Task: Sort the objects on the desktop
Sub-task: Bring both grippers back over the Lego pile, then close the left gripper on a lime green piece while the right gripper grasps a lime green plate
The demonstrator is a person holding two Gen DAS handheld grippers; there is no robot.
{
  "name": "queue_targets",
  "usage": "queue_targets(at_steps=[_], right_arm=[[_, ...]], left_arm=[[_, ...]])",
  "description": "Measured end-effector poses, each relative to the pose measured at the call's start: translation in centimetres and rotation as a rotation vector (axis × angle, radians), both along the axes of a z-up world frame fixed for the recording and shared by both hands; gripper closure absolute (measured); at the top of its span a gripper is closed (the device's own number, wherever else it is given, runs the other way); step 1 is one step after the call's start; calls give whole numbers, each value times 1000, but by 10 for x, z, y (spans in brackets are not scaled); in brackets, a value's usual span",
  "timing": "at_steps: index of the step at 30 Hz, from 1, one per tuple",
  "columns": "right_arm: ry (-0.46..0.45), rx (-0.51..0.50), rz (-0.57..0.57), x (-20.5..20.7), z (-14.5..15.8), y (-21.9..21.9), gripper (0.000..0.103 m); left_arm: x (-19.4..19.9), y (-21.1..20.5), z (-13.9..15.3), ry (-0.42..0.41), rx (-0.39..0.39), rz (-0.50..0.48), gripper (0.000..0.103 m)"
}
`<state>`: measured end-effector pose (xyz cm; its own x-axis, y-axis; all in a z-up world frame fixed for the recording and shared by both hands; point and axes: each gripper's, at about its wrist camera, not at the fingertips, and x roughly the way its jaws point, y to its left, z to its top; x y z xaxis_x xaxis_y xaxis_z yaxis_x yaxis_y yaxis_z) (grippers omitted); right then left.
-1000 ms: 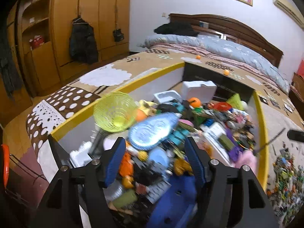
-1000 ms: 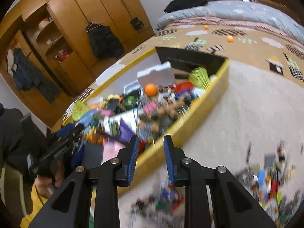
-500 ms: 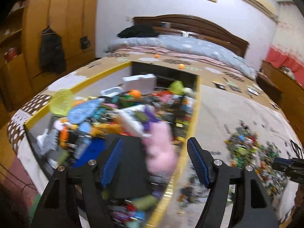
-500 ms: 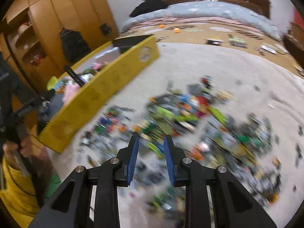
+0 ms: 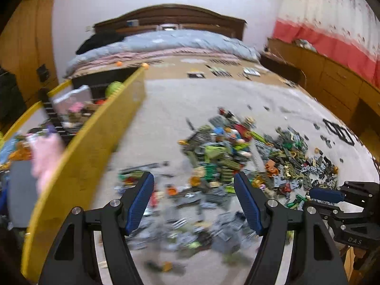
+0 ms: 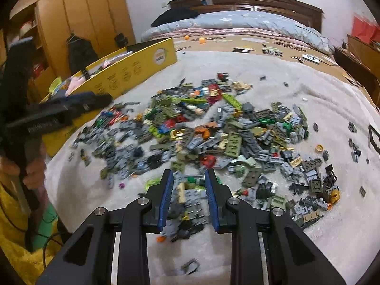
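The left gripper [image 5: 193,199] hangs over the near edge of the brick pile [image 5: 237,156] with its jaws wide apart and nothing between them. The right gripper [image 6: 187,190] has its jaws partly apart, empty, pointing down over small grey bricks [image 6: 190,199] at the pile's near rim; in the left view it shows at 3 o'clock, with the letters "DAS" legible on its black body. The pile spreads across a pale blanket [image 6: 320,99], its long axis running from 9 toward 3 o'clock in the right view. The yellow box [image 6: 133,71] stands at 10 o'clock of the pile, its long wall running toward 1 o'clock; it carries round printed emblems and a logo too small to read. A hand [image 6: 33,166] at 9 o'clock holds the left gripper's handle.
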<state>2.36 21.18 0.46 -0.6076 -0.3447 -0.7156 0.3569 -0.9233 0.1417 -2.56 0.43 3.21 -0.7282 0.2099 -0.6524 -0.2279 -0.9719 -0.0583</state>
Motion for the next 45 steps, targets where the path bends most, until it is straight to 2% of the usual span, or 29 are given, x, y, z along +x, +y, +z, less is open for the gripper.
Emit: queue_targets(at_steps=[5, 11, 15, 17, 18, 19, 21, 26, 28, 29, 31, 39, 42, 45], right_arm=[[11, -15, -45, -16, -3, 14, 75], [13, -7, -95, -23, -19, 27, 75], [13, -34, -104, -22, -29, 35, 75], [32, -47, -99, -20, -31, 38, 75], [38, -50, -96, -19, -32, 38, 75], [44, -58, -96, -19, -33, 39, 75], [49, -76, -96, -19, -35, 40, 75], [42, -134, -94, -20, -37, 47, 74], [42, -146, -84, -19, -37, 47, 68], [46, -142, -78, -19, -36, 45, 67], [54, -124, -74, -18, -36, 42, 65], [51, -92, -77, -18, -34, 38, 65], [35, -90, -75, -24, -25, 34, 65], [65, -72, -26, -35, -9, 19, 65]], left_arm=[[-23, 21, -16, -24, 16, -11, 33], [-46, 25, -27, -62, 74, 2, 33], [-54, 37, -31, -32, 7, 0, 33], [-56, 41, -33, -21, -15, 2, 42], [-56, 43, -35, -19, -22, 3, 53], [-57, 45, -37, -23, -26, 3, 59], [-59, 47, -41, -36, -28, 8, 64], [-63, 47, -47, -50, -10, 15, 64], [-63, 47, -47, -50, -3, 16, 64], [-63, 47, -47, -49, -1, 15, 66], [-61, 47, -46, -44, 4, 11, 80], [-49, 36, -38, -31, 40, 20, 81], [-37, 29, -35, -26, 39, 24, 81], [-24, 20, -32, -9, 30, 42, 81]])
